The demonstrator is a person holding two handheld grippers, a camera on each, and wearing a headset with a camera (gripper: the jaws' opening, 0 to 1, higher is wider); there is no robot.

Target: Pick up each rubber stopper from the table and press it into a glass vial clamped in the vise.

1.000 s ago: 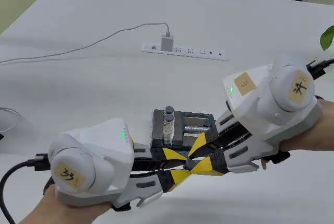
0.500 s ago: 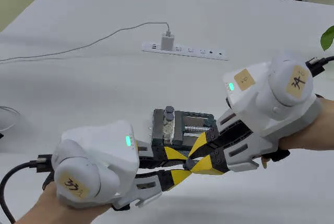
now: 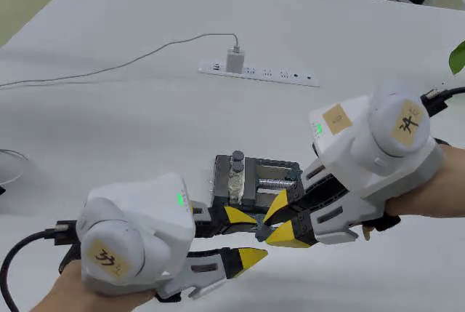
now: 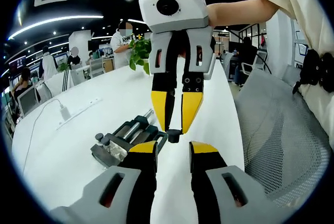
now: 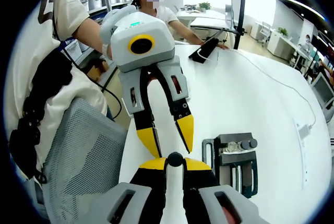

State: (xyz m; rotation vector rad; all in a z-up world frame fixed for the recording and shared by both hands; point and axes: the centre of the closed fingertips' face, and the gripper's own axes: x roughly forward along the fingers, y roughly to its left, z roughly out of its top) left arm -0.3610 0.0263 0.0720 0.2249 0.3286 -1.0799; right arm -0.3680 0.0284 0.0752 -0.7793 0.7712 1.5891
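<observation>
White table is supporting the vise. Right gripper is pinching the rubber stopper near it; left gripper is standing wide open. Recommended: aligning squarely over a vial before pressing.

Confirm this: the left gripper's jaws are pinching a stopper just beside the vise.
Not quite. It is the right gripper whose jaws are pinching the stopper just beside the vise, as the right gripper view shows. The jaws of the left gripper stand open.
</observation>
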